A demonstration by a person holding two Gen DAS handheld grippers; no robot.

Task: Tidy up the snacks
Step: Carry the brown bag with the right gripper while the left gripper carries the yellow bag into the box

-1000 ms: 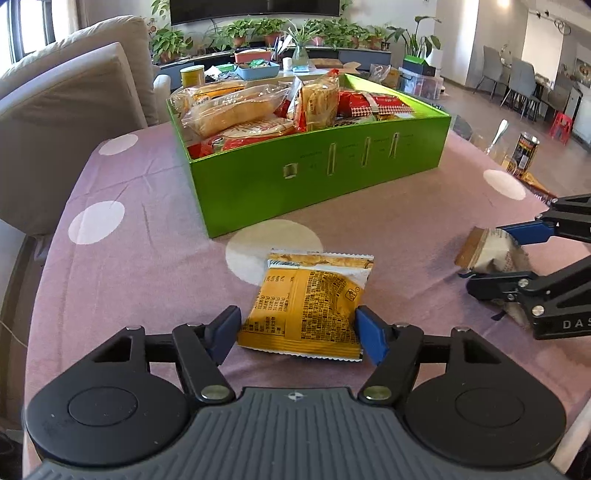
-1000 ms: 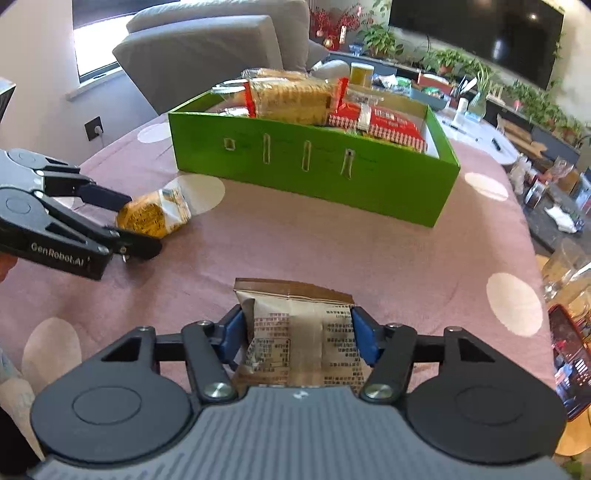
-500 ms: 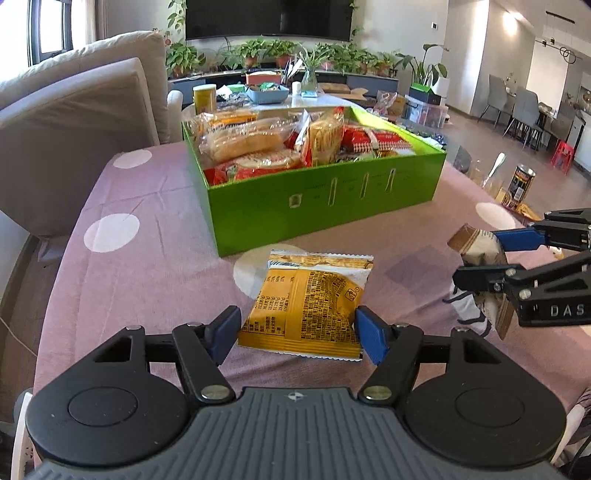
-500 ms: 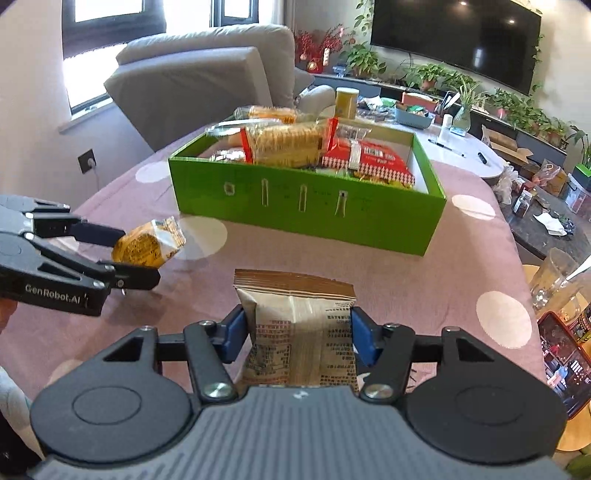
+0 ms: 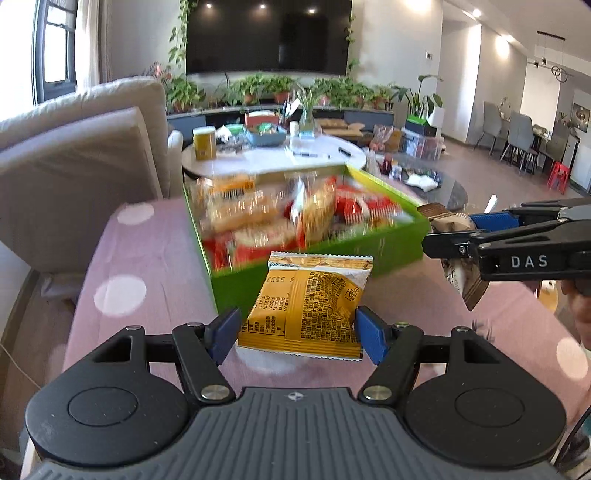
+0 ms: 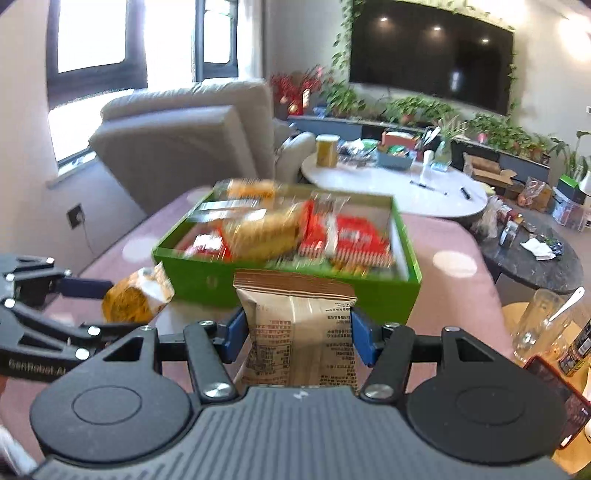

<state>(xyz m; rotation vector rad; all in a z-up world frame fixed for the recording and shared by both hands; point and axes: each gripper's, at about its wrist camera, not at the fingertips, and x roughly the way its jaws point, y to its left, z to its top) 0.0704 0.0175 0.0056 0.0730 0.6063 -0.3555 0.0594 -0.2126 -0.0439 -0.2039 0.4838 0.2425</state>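
Yellow snack packet (image 5: 308, 308) pinched by left gripper (image 5: 299, 332), brown packet (image 6: 299, 332) by right gripper (image 6: 297, 334); green box (image 6: 369, 295) at twelve o'clock, presumably their destination.

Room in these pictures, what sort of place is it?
Most likely a home living room. A big wall TV hangs over a row of potted plants, a grey sofa sits beside the table, and dining chairs stand farther back.
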